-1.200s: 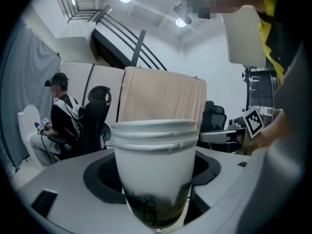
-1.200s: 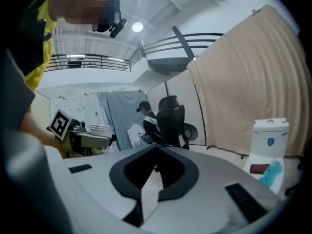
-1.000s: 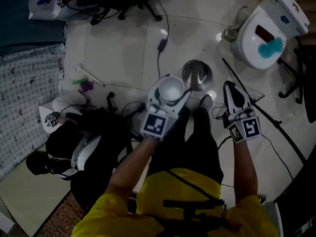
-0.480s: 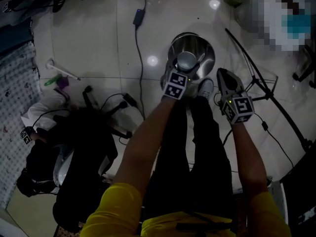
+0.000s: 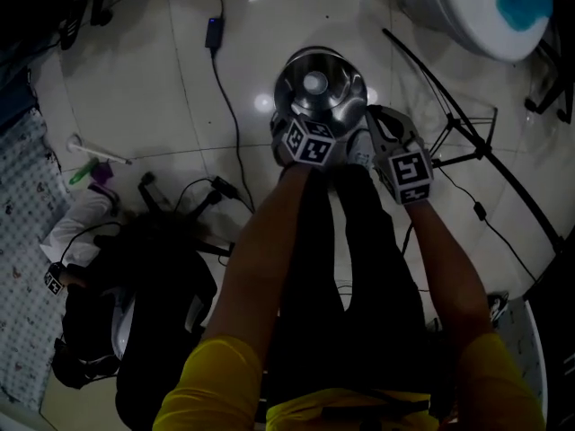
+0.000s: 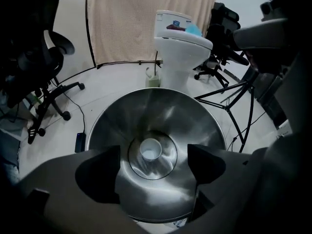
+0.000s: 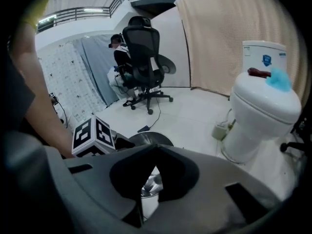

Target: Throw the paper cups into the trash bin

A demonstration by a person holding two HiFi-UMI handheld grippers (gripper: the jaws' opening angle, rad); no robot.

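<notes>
A round steel trash bin (image 5: 296,72) stands on the white tile floor just ahead of my feet. One white paper cup (image 5: 314,82) lies at its bottom, mouth up, and shows as a small paper cup (image 6: 150,149) in the left gripper view. My left gripper (image 5: 310,126) hangs right over the bin's near rim, pointing down into it. Its jaws have just been opening and stand wide apart with nothing between them (image 6: 152,167). My right gripper (image 5: 377,117) is beside the bin on the right, shut and empty, with the bin (image 7: 148,139) seen past its tips.
A white toilet (image 5: 485,7) stands at the far right. Black tripod legs (image 5: 449,124) spread across the floor right of the bin. Cables (image 5: 216,70) run left of it. An office chair (image 7: 144,48) and a dark seat with gear (image 5: 153,285) are on the left.
Both grippers have dropped down to the bin. The paper cup that sat in the left gripper has left it and now lies in the bin's bottom.
</notes>
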